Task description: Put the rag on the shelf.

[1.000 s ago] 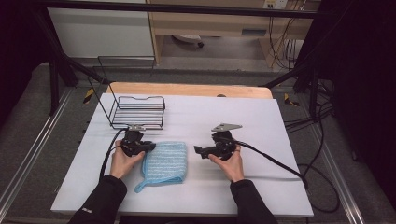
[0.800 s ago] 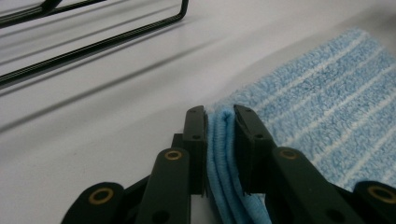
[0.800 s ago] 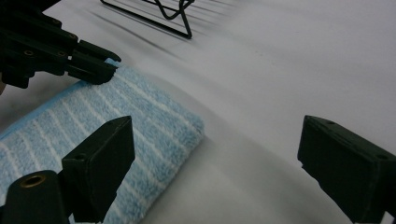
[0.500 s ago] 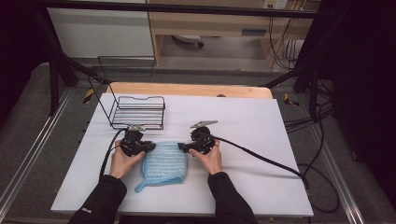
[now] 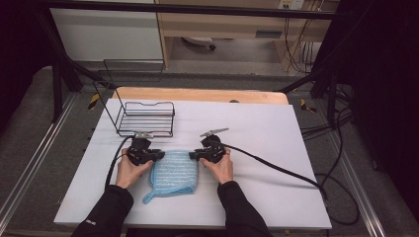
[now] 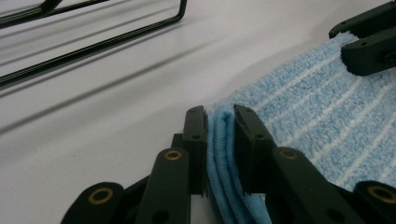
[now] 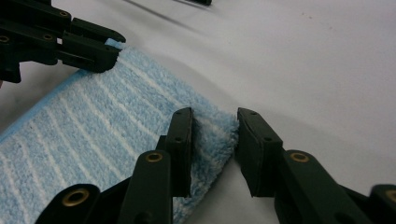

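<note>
Gripping the folded light-blue terry towel [image 5: 174, 172] by its far corners: left claw [image 6: 219, 140] is clamping one, right claw [image 7: 214, 144] has just been closing around the other, not yet pinching; next, finishing that grip.

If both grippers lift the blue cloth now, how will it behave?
The cloth is probably floppy: it lies folded in soft layers between the left gripper's jaws, so its middle should sag. It looks light and fluffy, not slippery. The right gripper's closing jaws do not yet pinch its corner.

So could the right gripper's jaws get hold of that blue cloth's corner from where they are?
Probably yes: the right gripper has been closing around the blue cloth corner, nothing blocking it.
</note>
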A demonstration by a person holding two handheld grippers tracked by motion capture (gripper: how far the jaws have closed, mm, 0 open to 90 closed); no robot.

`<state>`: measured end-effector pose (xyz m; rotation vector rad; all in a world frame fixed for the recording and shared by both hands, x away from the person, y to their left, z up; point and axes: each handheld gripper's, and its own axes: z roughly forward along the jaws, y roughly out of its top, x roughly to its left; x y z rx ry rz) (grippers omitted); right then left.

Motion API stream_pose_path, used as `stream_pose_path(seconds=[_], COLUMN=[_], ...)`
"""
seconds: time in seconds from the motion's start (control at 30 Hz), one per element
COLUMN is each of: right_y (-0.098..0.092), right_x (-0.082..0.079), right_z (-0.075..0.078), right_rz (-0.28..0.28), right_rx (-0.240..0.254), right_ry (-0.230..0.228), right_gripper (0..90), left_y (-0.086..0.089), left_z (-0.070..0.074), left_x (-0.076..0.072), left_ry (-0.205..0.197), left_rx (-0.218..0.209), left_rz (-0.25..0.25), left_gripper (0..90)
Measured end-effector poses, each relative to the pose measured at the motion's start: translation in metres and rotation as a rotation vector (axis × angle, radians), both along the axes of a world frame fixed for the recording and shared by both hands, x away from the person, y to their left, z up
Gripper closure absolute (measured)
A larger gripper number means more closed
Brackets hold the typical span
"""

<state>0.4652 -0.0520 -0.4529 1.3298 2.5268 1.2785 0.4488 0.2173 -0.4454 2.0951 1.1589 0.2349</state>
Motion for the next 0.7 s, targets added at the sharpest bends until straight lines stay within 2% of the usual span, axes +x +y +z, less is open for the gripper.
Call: stream_pose_path(seconds=[0.17, 0.27, 0.43, 0.53, 0.7], right_y=[0.001, 0.001, -0.001, -0.001, -0.003], right_x=[0.000, 0.000, 0.000, -0.003, -0.012], right_z=[0.000, 0.000, 0.004, 0.008, 0.018], right_rz=[-0.016, -0.015, -0.018, -0.013, -0.007], right_rx=[0.016, 0.020, 0.033, 0.037, 0.064], right_ry=[0.047, 0.053, 0.056, 0.031, -0.024], right_gripper=[77.7, 79.6, 81.9, 82.3, 82.4], left_y=[0.001, 0.003, 0.009, 0.012, 0.014], left_z=[0.000, 0.001, 0.003, 0.009, 0.023], left_x=[0.000, 0.001, 0.001, -0.003, -0.016], left_ry=[0.008, 0.016, 0.038, 0.014, -0.056], left_rx=[-0.013, -0.024, -0.083, -0.100, -0.110], left_rz=[0.004, 0.007, 0.018, 0.016, 0.010], left_gripper=[76.2, 77.3, 79.6, 80.0, 80.1])
